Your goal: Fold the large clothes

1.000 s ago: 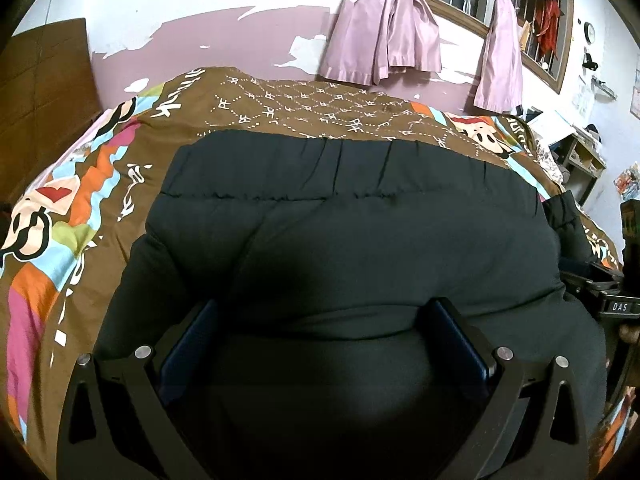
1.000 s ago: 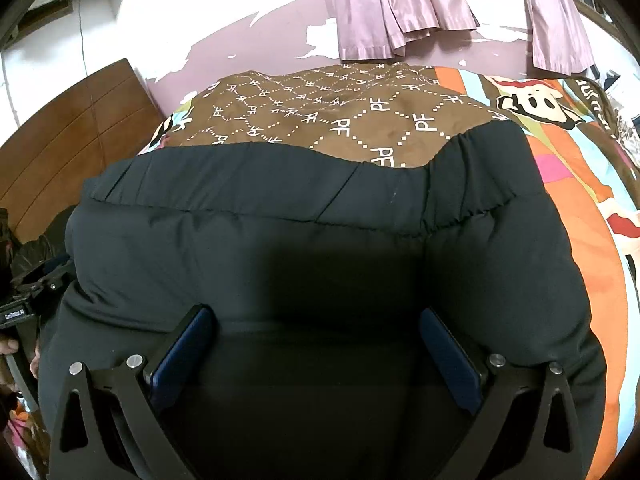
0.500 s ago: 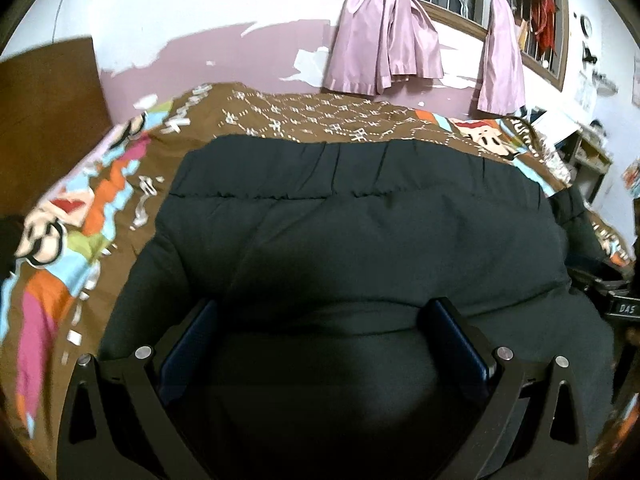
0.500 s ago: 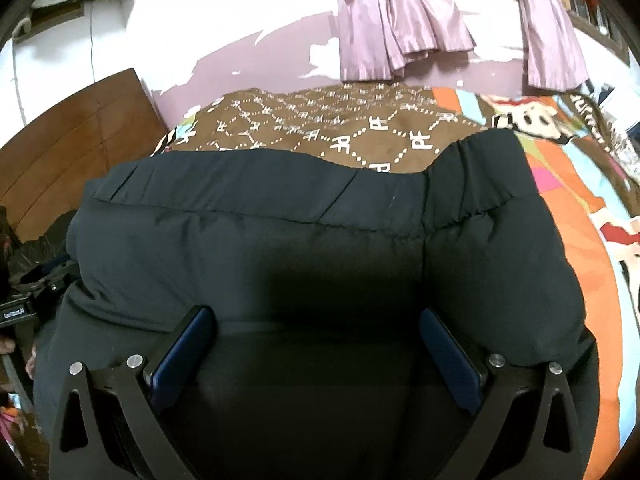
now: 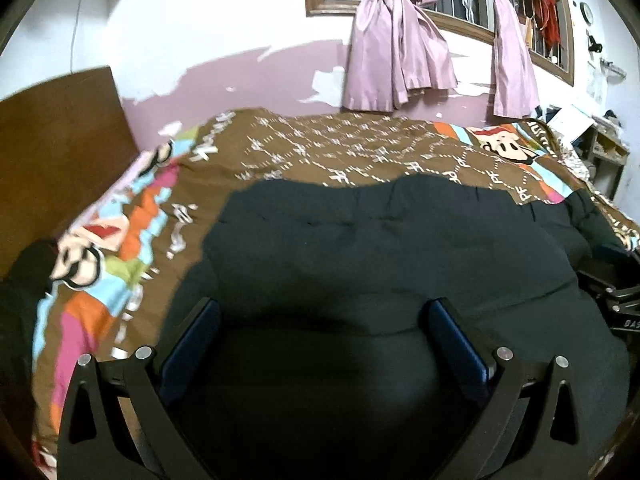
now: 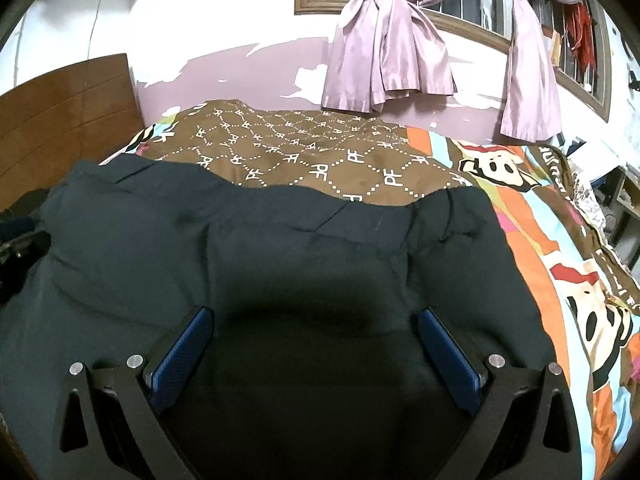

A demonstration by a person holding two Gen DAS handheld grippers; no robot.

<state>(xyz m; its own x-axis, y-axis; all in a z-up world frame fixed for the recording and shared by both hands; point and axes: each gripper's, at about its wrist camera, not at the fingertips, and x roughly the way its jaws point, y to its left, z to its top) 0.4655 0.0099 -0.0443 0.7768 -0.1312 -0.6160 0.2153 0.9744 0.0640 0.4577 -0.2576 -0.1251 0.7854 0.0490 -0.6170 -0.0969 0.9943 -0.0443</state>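
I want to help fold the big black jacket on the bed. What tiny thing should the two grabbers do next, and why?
Probably lower both and pinch the near edge. The left hand-held gripper and right hand-held gripper are open with the black jacket bulging between their fingers, ungripped. It lies spread on the patterned bedspread, so nothing can fold until it is gripped.

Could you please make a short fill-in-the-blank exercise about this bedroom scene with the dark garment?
1. The black padded garment lies on a patterned ____ bedspread.
2. The left gripper and the right gripper both have their jaws ____ above the garment.
3. The curtains at the window are ____ in colour.
4. The headboard is made of ____.

Missing words: brown; open; pink; wood
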